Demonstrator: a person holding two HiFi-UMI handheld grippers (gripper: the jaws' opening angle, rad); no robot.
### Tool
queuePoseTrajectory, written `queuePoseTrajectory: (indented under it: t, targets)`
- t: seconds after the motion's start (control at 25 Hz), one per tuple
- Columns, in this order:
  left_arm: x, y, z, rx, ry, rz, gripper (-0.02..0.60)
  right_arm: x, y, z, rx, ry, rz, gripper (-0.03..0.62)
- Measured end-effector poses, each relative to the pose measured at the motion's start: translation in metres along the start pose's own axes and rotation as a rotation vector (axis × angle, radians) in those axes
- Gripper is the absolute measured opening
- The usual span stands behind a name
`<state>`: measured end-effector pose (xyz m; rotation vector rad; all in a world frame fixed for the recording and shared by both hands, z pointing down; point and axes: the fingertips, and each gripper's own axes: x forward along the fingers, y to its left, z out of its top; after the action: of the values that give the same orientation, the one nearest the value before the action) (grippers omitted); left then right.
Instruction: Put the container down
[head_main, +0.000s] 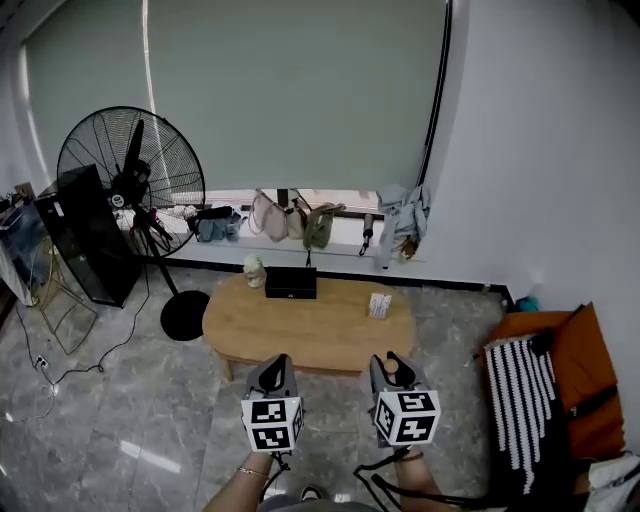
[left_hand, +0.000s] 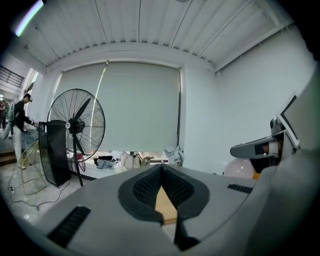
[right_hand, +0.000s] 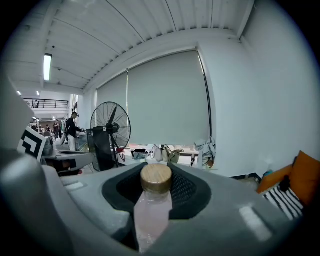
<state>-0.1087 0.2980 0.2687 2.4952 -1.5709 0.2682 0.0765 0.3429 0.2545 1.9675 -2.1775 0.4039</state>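
My right gripper (right_hand: 156, 175) is shut on the container (right_hand: 152, 210), a pale pink clear jar with a round wooden lid (right_hand: 156, 178) that stands up between the dark pads. In the head view the right gripper (head_main: 394, 368) hangs in the air just in front of the low wooden table (head_main: 310, 325), and the lid (head_main: 397, 375) only just shows between the jaws. My left gripper (head_main: 275, 368) is held beside it, level with it. In the left gripper view that gripper (left_hand: 161, 171) has its pads meeting at the tip with nothing between them.
On the table stand a black box (head_main: 291, 283), a small jar (head_main: 254, 270) and a small white box (head_main: 379, 305). A big floor fan (head_main: 130, 180) and a black cabinet (head_main: 88, 235) are at the left. An orange and striped cushion (head_main: 550, 385) lies at the right. Bags line the window sill (head_main: 290, 218).
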Motion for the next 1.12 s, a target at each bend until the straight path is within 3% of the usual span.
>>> queuePoseTrajectory:
  t: [0.52,1.12]
  targets:
    - [0.047,-0.012,0.002,0.02,0.014,-0.035,-0.003,0.028,-0.036,0.002,0.045,0.006,-0.035,0.126]
    - [0.177,0.039,0.035,0.01,0.007,-0.078,-0.003,0.138,-0.058,0.046,0.042,-0.016,-0.071,0.126]
